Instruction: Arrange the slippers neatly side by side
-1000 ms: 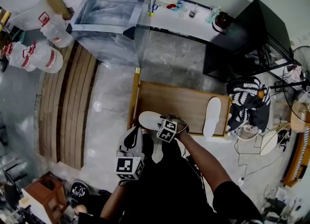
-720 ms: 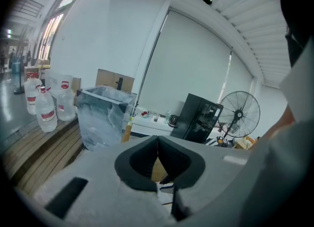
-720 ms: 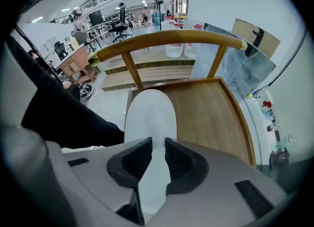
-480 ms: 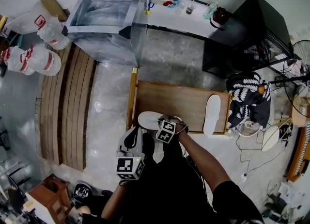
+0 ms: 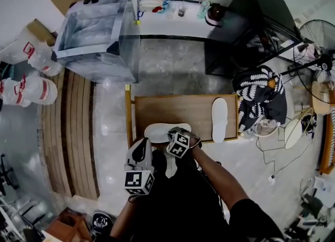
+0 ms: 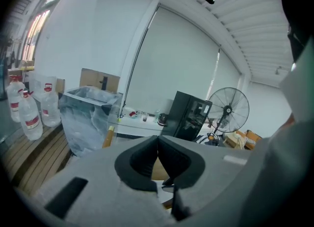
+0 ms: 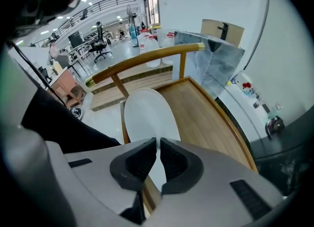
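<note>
Grey glossy floor tiles (image 5: 172, 73) spread under everything, and from my head camera I look almost straight down on them. At the far left stand big water bottles (image 5: 31, 86), and next to them runs a slatted wooden platform (image 5: 73, 131). Beyond the platform sits a clear plastic bin (image 5: 94, 36) against the wall.

My left gripper (image 6: 158, 141) hangs low at my left side, just short of the wooden tray (image 5: 178, 110). Its two pads are pressed together with nothing between them. It touches neither slipper.

On the tray's left end, at the edge nearest me, lies the near slipper (image 5: 157, 132). It is white, lies crosswise, and part of it hangs over the tray's rim. My right gripper (image 7: 158, 155) points steeply down onto its end. The jaws have just been closing, and now they pinch that slipper between the pads. A thin strip of white shows in the narrow gap between them.

Well apart from it, at the tray's right end, lies the far slipper (image 5: 219, 119). It is also white and lies lengthwise, pointing away from me, so the two are at right angles and not side by side.

Right of the tray is a heap of black-and-white patterned cloth (image 5: 259, 99). Behind it stands a black cabinet (image 5: 251, 31), and a standing fan (image 5: 313, 44) is at the far right.
</note>
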The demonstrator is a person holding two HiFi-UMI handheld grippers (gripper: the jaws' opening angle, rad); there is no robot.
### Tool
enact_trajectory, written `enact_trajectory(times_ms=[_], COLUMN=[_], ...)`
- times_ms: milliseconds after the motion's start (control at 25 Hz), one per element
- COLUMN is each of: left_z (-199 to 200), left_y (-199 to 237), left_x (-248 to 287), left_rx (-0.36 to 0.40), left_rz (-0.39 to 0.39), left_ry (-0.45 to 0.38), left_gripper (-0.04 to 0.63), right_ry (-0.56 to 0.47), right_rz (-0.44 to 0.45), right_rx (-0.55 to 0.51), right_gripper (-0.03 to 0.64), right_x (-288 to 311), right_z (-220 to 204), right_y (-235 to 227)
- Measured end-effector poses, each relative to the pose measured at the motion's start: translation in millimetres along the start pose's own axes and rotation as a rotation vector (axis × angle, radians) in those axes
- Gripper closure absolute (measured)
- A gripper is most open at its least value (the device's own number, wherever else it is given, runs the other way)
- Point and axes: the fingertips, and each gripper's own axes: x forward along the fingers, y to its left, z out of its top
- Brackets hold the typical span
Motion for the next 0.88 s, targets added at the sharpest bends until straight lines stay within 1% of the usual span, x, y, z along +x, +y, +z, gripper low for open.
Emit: enact_trajectory(times_ms=[120, 240, 360, 520, 640, 880], left_z=[3.2, 5.7, 7.3, 8.7, 9.0, 6.1], left_y=[-14.2, -31.0, -50.1, -76.8, -97.2, -132.3], left_x=[12.6, 25.6, 37.3, 52.2, 62.8, 77.9], left_rx=[0.026, 0.055, 0.080, 0.117, 0.142, 0.192], left_rz=[-0.045, -0.089, -0.133, -0.204, -0.257, -0.356], left_ry=[0.007, 0.015, 0.023, 0.038, 0.048, 0.070], left_gripper=[0.578, 0.578, 0.578, 0.578, 0.579, 0.578], right_ry=[-0.008, -0.040, -0.037, -0.069, -0.081, -0.125], right_rz=[-0.037, -0.064, -0.100, -0.125, -0.166, -0.211], right_rx=[0.093, 0.190, 0.259, 0.364, 0.430, 0.574], right_gripper=[0.588, 0.588, 0.588, 0.589, 0.589, 0.589], right_x=[-8.4, -22.6, -32.9, -49.7, -60.5, -80.5], right_z=[-16.6, -28.4, -51.0, -70.7, -87.5, -111.3], right_y=[-13.4, -26.9, -37.5, -44.8, -52.4, -56.3])
